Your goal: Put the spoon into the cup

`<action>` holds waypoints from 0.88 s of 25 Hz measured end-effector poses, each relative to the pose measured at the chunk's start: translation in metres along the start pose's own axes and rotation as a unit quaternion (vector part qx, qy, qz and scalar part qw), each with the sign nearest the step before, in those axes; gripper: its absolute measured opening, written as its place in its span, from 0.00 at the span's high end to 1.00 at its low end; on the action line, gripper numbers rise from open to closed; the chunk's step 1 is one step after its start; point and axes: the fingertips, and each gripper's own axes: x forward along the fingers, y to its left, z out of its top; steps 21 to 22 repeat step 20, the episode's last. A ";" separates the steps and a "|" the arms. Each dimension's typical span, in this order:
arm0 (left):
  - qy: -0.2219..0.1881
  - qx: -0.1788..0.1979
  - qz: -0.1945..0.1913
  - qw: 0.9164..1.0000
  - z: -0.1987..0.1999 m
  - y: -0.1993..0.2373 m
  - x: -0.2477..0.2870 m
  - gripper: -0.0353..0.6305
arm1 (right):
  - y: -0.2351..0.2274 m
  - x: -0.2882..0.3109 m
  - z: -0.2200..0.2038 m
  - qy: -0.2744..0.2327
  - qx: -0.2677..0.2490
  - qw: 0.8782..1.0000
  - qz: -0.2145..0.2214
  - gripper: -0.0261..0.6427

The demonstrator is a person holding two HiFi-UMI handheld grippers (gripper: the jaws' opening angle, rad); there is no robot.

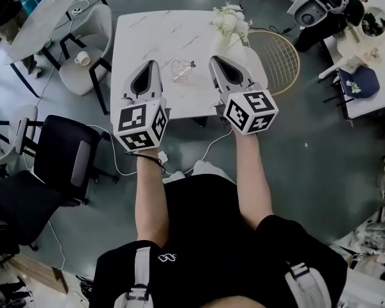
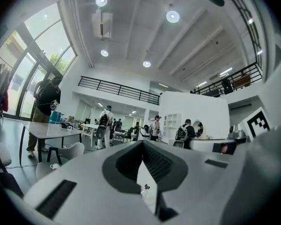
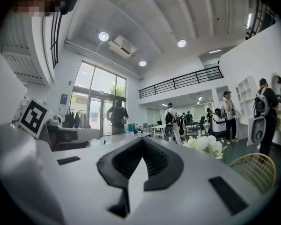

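Note:
A clear glass cup [image 1: 180,70] stands on the white marble table [image 1: 147,34], between my two grippers. A small spoon [image 1: 191,63] leans out at the cup's right rim. Whether its bowl sits inside the glass I cannot tell. My left gripper [image 1: 154,63] is held just left of the cup, above the table's near edge, jaws shut and empty. My right gripper [image 1: 213,59] is just right of the cup, also shut and empty. In the left gripper view, the left gripper [image 2: 143,143] points level, and the cup [image 2: 144,188] shows small through the gap behind the tips. In the right gripper view, the right gripper [image 3: 143,139] points level across the room.
A vase of white flowers [image 1: 229,22] stands at the table's far right corner. A round wire chair [image 1: 279,59] sits right of the table. To its left are a grey chair [image 1: 85,69] and a black office chair [image 1: 63,162]. Cables lie on the floor.

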 end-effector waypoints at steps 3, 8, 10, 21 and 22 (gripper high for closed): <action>0.006 0.005 -0.009 1.000 -0.003 -0.007 0.005 0.92 | -0.005 -0.002 -0.004 0.003 -0.002 1.000 -0.004 0.95; 0.019 0.022 -0.012 0.999 -0.010 -0.010 0.010 0.92 | -0.008 -0.002 -0.008 -0.001 -0.011 1.000 -0.007 0.95; 0.022 0.023 -0.012 0.999 -0.013 -0.011 0.011 0.92 | -0.008 -0.002 -0.009 -0.003 -0.017 1.000 -0.009 0.95; 0.026 0.022 -0.009 0.999 -0.019 -0.001 0.010 0.92 | -0.004 0.003 -0.015 -0.005 -0.026 1.000 -0.009 0.95; 0.026 0.022 -0.009 0.999 -0.019 -0.001 0.010 0.92 | -0.004 0.003 -0.015 -0.005 -0.026 1.000 -0.009 0.95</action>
